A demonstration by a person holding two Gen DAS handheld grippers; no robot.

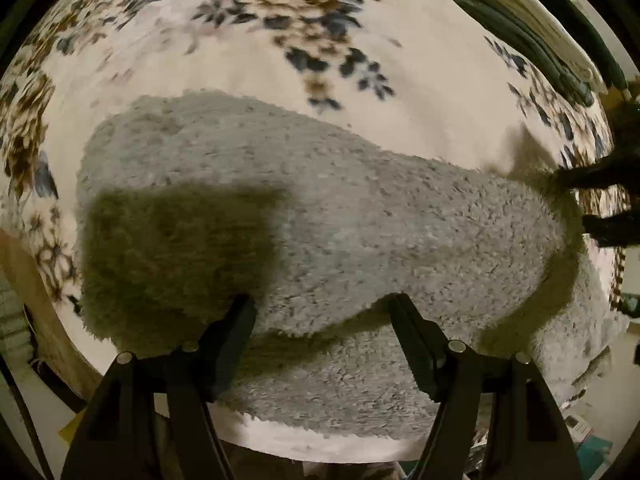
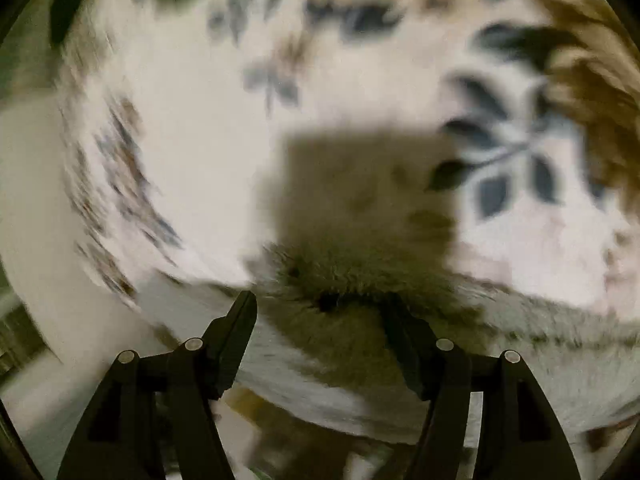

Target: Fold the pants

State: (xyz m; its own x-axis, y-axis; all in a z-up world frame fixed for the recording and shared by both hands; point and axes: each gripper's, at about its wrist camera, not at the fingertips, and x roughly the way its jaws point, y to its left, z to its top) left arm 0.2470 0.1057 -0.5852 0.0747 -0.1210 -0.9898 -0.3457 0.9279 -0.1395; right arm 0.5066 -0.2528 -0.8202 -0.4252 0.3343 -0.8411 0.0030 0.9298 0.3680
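The pants are grey and fluffy and lie folded over on a floral blanket. In the left wrist view my left gripper is open, its fingers just above the near edge of the upper fold, holding nothing. The right gripper's dark fingers show at the pants' far right end. In the blurred right wrist view my right gripper is open over a fuzzy edge of the pants, nothing between the fingers.
The cream blanket with blue and brown flowers covers the surface. Folded dark green and white cloth lies at the back right. The blanket's front edge is near, with clutter below it.
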